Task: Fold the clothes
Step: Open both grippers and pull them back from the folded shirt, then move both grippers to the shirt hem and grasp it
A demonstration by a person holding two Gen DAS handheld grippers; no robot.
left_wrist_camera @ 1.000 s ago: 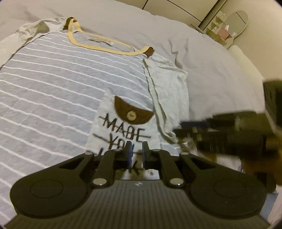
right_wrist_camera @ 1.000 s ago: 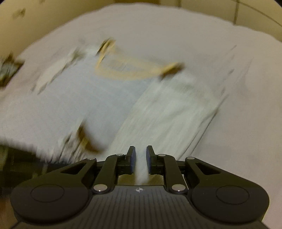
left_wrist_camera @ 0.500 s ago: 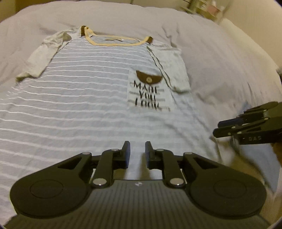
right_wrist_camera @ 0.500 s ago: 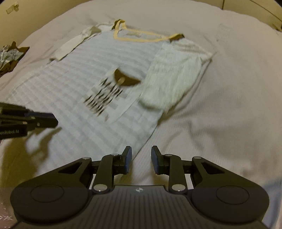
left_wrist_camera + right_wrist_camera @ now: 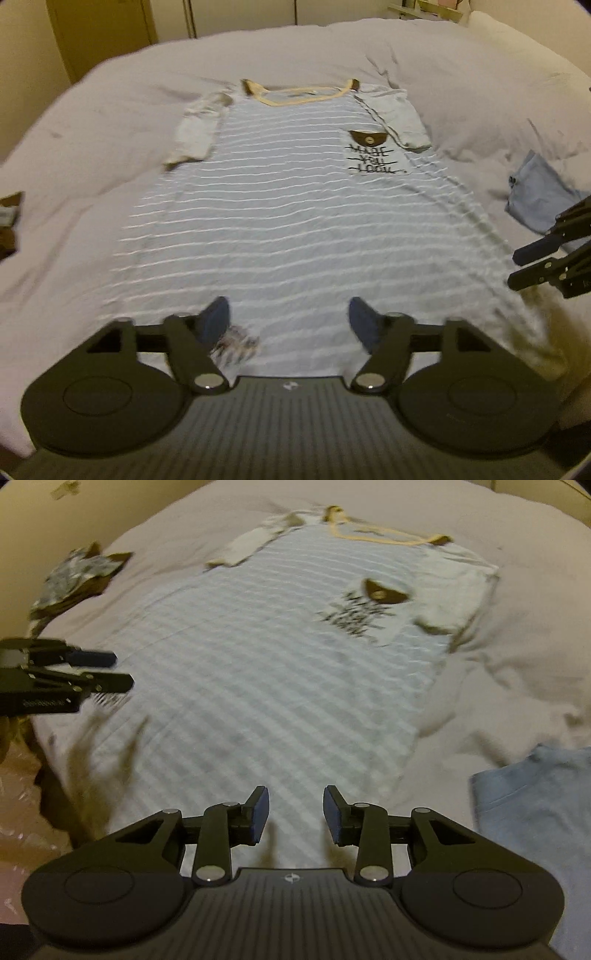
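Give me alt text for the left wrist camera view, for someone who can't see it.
A grey striped T-shirt with a yellow neckline lies spread flat, front up, on a bed. The open left gripper hovers over its bottom hem, and the open right gripper enters at the right edge near a folded blue garment.

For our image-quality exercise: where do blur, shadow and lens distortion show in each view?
Left wrist view: the bed bows outward, the near hem of the striped shirt is smeared. Right wrist view: the pocket lettering is motion-blurred, and dark finger shadows fall below the left gripper.
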